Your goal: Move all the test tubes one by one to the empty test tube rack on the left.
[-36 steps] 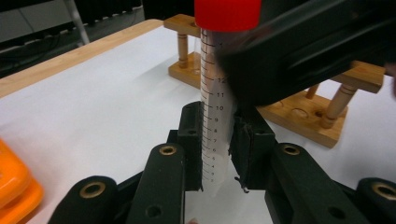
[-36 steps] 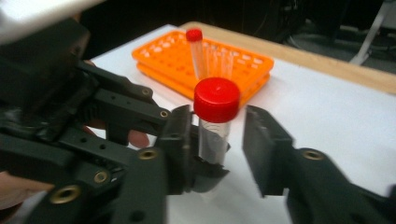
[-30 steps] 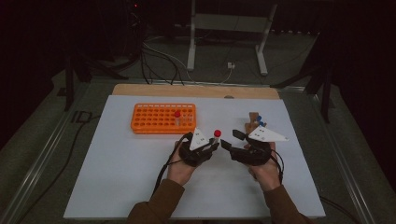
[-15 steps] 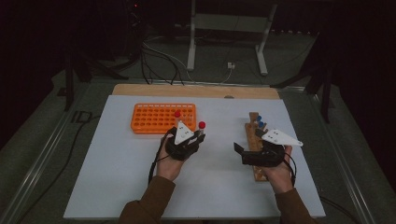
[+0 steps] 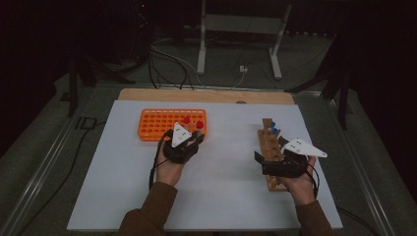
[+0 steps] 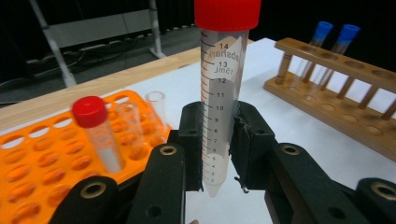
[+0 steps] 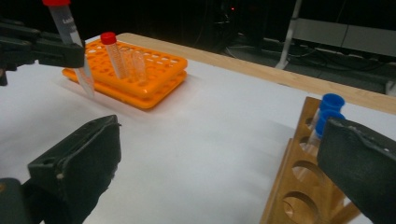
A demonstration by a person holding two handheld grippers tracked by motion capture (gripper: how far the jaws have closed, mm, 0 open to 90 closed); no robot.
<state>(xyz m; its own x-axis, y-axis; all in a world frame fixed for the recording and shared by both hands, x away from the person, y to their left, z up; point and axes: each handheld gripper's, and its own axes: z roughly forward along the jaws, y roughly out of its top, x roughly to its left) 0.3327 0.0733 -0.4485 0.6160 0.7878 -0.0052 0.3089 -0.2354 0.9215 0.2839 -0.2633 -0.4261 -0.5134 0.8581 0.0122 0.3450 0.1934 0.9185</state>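
My left gripper [image 6: 219, 144] is shut on a clear graduated tube with a red cap [image 6: 219, 93] and holds it upright just off the near right corner of the orange rack [image 5: 162, 123]. From above, the left gripper [image 5: 193, 140] carries that tube's cap [image 5: 199, 125] beside the rack. One more red-capped tube [image 6: 95, 130] stands in the rack. My right gripper [image 7: 224, 140] has just been opening; its jaws stand wide with nothing between them. It hovers over the near end of the wooden rack [image 5: 271, 147], where two blue-capped tubes [image 5: 271, 128] stand.
A white mat [image 5: 221, 196] covers the table, with a wooden strip [image 5: 206, 96] along its far edge. Cables and a metal stand [image 5: 241, 44] lie on the floor beyond. The orange rack also holds uncapped clear tubes [image 7: 135, 63].
The grippers were close together at mid-table. The left one has carried the red-capped tube left toward the orange rack; the right one has drawn away to the wooden rack, jaws wider.
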